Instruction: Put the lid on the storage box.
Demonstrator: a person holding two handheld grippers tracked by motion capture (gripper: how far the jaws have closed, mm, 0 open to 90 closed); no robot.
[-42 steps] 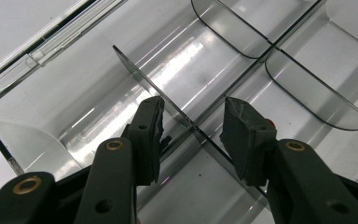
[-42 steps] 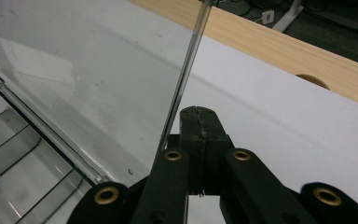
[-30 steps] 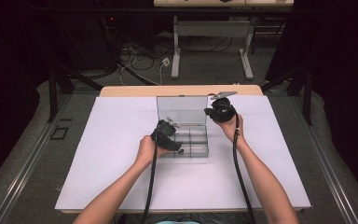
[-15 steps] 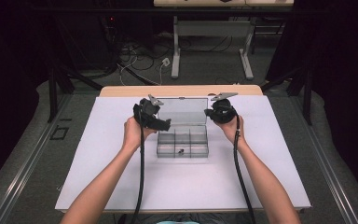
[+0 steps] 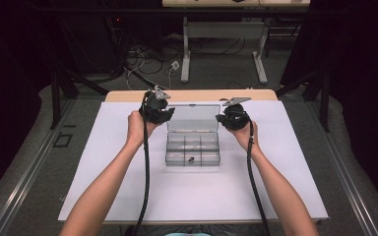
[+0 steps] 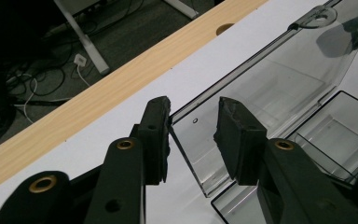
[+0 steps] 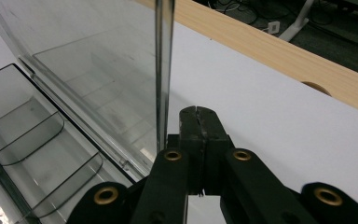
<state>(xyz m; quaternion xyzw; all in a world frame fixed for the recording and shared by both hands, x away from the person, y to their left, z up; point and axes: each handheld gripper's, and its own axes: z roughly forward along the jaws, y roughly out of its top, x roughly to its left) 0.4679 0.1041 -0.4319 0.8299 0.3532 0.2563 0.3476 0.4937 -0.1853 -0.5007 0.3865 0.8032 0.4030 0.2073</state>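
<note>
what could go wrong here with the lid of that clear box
The left tongs straddle a corner of the raised lid and have just been closing; squeezing its thin edge could make it slip out or flex. The right tongs are shut beside the lid's other edge, only propping it, so it might drop onto the clear box and jolt the small item inside.

Two bare forearms without sleeves, black two-jaw left gripper (image 5: 165, 114) and right gripper (image 5: 225, 118), brass-coloured rivets, worn rubber pads (image 6: 237, 135), grey three-cornered top plates, long black trailing cables (image 5: 145, 177)
</note>
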